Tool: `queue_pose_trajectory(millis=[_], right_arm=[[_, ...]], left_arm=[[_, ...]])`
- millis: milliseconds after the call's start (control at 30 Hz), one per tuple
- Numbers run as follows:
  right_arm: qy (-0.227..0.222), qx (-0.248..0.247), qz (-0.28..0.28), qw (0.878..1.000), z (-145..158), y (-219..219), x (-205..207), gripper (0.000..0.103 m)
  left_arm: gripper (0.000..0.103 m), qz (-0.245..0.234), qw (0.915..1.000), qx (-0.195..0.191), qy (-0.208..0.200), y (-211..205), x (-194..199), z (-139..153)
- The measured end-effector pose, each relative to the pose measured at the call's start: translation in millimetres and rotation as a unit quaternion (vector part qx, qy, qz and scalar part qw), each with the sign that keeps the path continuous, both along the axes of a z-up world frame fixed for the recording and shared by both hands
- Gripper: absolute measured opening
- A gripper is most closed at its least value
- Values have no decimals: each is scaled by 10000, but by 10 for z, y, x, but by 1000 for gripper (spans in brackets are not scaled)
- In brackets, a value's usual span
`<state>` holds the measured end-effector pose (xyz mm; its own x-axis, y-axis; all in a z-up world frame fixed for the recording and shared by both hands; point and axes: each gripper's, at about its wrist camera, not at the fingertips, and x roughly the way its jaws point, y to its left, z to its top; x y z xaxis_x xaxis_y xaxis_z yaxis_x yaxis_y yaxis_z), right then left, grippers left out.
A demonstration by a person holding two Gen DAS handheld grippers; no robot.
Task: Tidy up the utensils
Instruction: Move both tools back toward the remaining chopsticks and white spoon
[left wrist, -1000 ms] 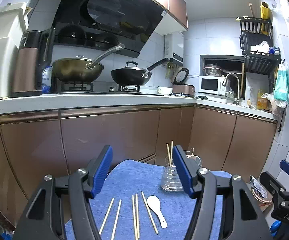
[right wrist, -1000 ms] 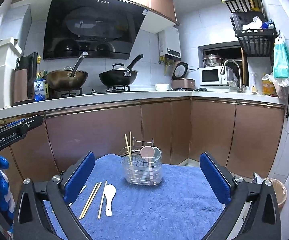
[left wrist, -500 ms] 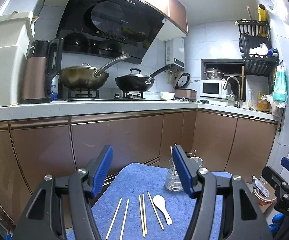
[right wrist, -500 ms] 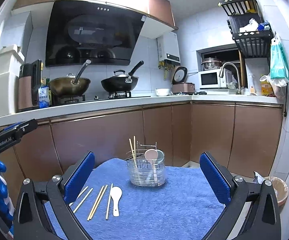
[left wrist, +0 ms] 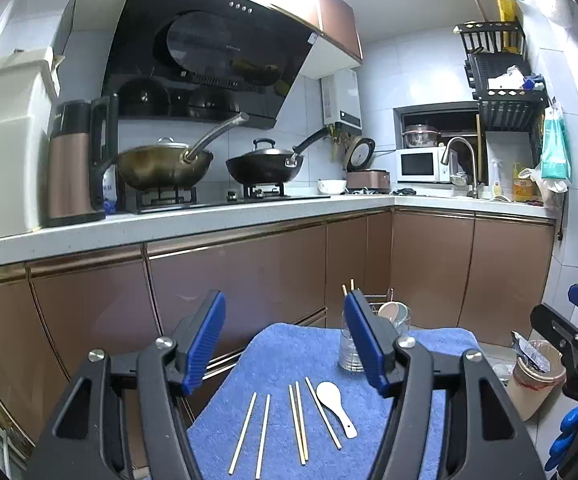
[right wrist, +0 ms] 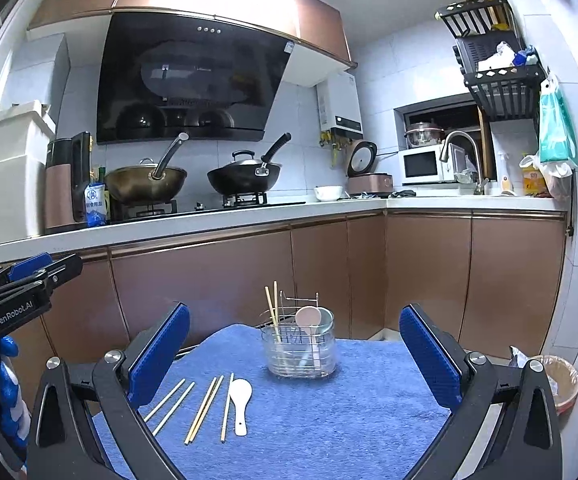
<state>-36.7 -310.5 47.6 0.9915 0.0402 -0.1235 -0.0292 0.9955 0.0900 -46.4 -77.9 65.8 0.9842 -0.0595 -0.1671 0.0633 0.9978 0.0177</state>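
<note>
Your left gripper (left wrist: 285, 344) and right gripper (right wrist: 295, 354) both hover with jaws spread wide, holding nothing. Five loose chopsticks (right wrist: 203, 408) and a white spoon (right wrist: 240, 402) lie on the blue towel (right wrist: 329, 420), near the clear holder (right wrist: 299, 350) containing two chopsticks and spoons.

Both wrist cameras look almost level along their fingers at the towel (left wrist: 369, 360) from near, facing the kitchen counter at 12 o'clock; both share the holder (right wrist: 299, 352) and chopsticks (right wrist: 203, 408).
</note>
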Motion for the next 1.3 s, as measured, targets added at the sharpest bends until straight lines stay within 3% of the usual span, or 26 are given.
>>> queue_pose_trajectory(millis=[433, 633, 867, 1000, 1067, 1300], right_arm=[[386, 83, 110, 9992, -174, -88, 313, 103], [939, 78, 308, 9951, -414, -92, 672, 97], [1613, 117, 647, 9847, -778, -44, 1141, 81], [1981, 170, 876, 9761, -1010, -12, 1398, 73], [2192, 203, 1007, 9703, -1119, 17, 1537, 70], [2928, 333, 1545, 9430, -1530, 133, 2040, 54]], left_arm=[[60, 71, 9964, -332, 770, 340, 473, -296], [60, -307, 9833, -574, 1701, 474, 954, -627], [57, -819, 9447, -850, 3058, 426, 1668, -1170], [46, -968, 9208, -943, 3659, 355, 2068, -1454], [41, -1054, 9046, -973, 4013, 286, 2314, -1623], [29, -997, 8688, -973, 4752, 131, 2956, -2059]])
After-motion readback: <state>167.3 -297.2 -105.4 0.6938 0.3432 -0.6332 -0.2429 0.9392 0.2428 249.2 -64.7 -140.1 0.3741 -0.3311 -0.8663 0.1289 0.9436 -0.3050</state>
